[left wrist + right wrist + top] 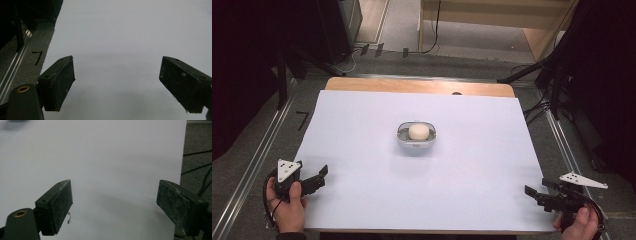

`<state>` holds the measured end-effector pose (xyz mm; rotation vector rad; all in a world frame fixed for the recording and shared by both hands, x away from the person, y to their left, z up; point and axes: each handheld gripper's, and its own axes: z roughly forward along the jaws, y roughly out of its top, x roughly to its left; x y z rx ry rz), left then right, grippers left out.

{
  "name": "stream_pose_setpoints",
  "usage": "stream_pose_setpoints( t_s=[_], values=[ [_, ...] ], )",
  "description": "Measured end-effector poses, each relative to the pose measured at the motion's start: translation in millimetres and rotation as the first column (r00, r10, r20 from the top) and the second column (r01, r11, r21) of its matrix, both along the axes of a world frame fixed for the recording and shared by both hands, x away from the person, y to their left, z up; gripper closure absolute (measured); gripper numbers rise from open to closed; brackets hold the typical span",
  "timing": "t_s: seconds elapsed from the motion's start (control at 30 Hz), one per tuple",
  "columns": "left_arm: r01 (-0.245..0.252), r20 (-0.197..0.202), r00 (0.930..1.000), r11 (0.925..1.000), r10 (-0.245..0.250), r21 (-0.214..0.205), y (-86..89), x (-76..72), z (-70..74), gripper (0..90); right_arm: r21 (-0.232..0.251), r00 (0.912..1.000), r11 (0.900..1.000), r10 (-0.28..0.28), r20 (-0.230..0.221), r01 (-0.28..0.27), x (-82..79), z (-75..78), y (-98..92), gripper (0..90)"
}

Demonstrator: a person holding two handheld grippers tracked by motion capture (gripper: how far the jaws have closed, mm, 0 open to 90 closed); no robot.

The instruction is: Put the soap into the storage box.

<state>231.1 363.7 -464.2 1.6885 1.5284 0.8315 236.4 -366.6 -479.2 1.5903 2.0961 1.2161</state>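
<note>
Soap, or some pale rounded lump like it [418, 131], sits in a small grey-rimmed dish [401, 135] at the middle of the white sheet [362, 125] that covers the table; what the lump really is cannot be told from the high view, as it is small and soft in outline. Both grippers are well apart from it. At the near left corner of the sheet is the left gripper [323, 176], held in a hand [289, 207] whose forearm is cut off by the bottom edge. At the near right corner is the right gripper [535, 190], its hand [579, 225] also partly cut off. In the left gripper view the jaws stand wide apart with bare sheet between them, and a dark mark [37, 57] shows on the grey floor at the left. In the right gripper view the jaws are likewise wide apart over bare sheet, with cables [197, 167] on the floor past the sheet's right edge.
</note>
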Motion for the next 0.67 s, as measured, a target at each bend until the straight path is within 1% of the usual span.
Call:
stream_pose_setpoints(
  t_s=[0.1,0.2,0.27,0.37,0.47,0.57,0.67],
  values=[
    [0.000,-0.001,1.0000,1.0000,0.000,-0.001,0.1,0.1,0.0,13.9,0.023,1.0000,0.9997,-0.001,0.004,0.001,1.5,-5.5,0.3,13.8],
    [0.002,-0.004,1.0000,1.0000,-0.002,-0.002,0.3,0.3,0.0,14.0,0.050,1.0000,0.9987,-0.005,-0.001,0.005,3.5,-8.7,4.1,13.7],
    [0.002,-0.004,1.0000,1.0000,-0.002,-0.003,0.4,0.3,0.1,13.9,0.024,0.9998,0.9997,0.006,0.019,-0.007,3.2,-9.8,7.6,13.7],
    [0.002,-0.006,1.0000,1.0000,-0.002,-0.003,0.5,0.3,0.2,13.9,0.027,0.9995,0.9996,0.007,0.030,-0.008,2.5,-10.2,7.6,13.7],
    [0.002,-0.005,1.0000,1.0000,-0.002,-0.005,0.5,0.3,0.1,13.9,0.037,0.9994,0.9993,0.002,0.034,-0.003,2.2,-11.1,6.6,13.8],
    [0.002,-0.007,1.0000,1.0000,-0.002,-0.007,0.7,0.5,0.1,13.9,0.025,0.9995,0.9997,-0.003,0.030,0.003,1.9,-11.4,8.3,13.8],
    [-0.002,-0.020,0.9998,1.0000,0.002,-0.007,0.9,1.8,0.0,13.9,0.016,0.9995,0.9999,-0.005,0.033,0.005,1.3,-11.3,9.7,13.7]
  ],
)
